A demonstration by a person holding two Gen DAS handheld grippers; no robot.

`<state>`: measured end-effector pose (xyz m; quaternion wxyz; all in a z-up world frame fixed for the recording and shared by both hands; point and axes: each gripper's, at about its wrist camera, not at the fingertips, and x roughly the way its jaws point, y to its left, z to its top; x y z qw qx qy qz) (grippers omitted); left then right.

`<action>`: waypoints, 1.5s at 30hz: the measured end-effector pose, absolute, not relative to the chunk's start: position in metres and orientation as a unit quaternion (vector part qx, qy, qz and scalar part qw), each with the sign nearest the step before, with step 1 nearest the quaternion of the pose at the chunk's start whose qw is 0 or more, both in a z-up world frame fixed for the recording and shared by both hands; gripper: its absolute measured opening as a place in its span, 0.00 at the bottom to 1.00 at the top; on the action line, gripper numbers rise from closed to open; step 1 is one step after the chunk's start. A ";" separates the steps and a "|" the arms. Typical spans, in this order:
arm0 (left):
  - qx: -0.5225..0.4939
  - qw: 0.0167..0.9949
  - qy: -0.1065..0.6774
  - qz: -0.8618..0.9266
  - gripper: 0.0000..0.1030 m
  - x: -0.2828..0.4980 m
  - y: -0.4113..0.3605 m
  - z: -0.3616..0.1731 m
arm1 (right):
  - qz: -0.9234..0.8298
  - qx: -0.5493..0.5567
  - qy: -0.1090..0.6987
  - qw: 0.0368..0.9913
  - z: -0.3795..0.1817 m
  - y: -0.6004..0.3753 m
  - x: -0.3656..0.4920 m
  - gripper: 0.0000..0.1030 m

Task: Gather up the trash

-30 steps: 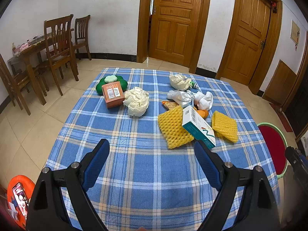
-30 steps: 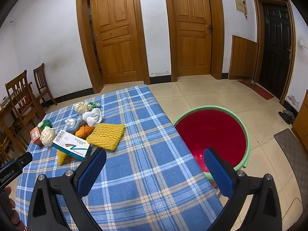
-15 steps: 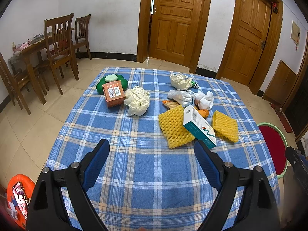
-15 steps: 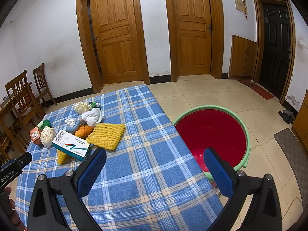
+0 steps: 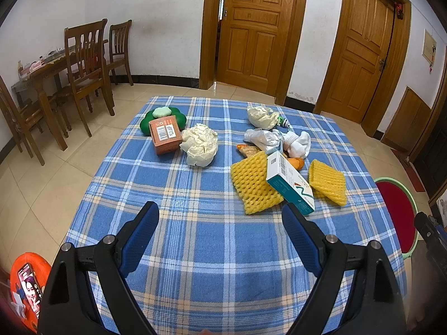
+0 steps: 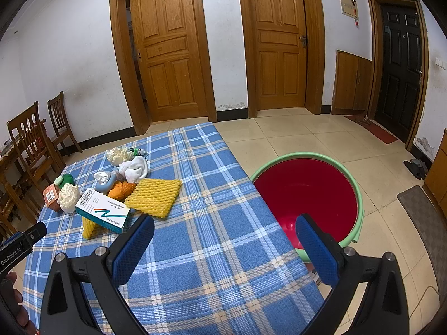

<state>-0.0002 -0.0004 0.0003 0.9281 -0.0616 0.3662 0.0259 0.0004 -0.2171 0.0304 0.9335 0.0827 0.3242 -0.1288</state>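
On the table, medicine box [image 5: 289, 184] lies diagonally across yellow foam [image 5: 252, 185]; both jaws spread, empty.

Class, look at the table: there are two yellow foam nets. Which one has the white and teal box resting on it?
The left foam net: the box lies across its right edge. The other foam net, nearer the red basin, is bare.

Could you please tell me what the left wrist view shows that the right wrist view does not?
Only the left view shows the orange tray holding a phone on the floor. Only the right view shows the black door and the red basin's whole inside. Both show the blue plaid tablecloth, the white-and-teal medicine box and yellow foam nets.
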 end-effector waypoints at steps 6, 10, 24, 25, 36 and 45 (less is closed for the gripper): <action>-0.061 0.928 0.366 0.026 0.87 0.000 0.000 0.000 | -0.129 0.083 0.324 0.933 0.030 -0.217 0.000 1.00; -0.061 0.928 0.366 0.025 0.87 0.000 -0.001 0.001 | -0.129 0.084 0.324 0.933 0.031 -0.218 0.000 1.00; -0.061 0.928 0.367 0.026 0.87 0.000 -0.001 0.000 | -0.130 0.084 0.324 0.933 0.030 -0.218 0.001 1.00; -0.061 0.928 0.368 0.026 0.87 0.000 0.000 0.000 | -0.130 0.084 0.323 0.934 0.030 -0.218 0.001 1.00; -0.056 0.927 0.370 0.031 0.87 0.007 0.012 -0.007 | -0.119 0.100 0.321 0.934 0.025 -0.225 0.016 1.00; -0.061 0.921 0.380 0.053 0.87 0.039 0.041 -0.012 | -0.079 0.097 0.337 0.933 0.014 -0.213 0.054 1.00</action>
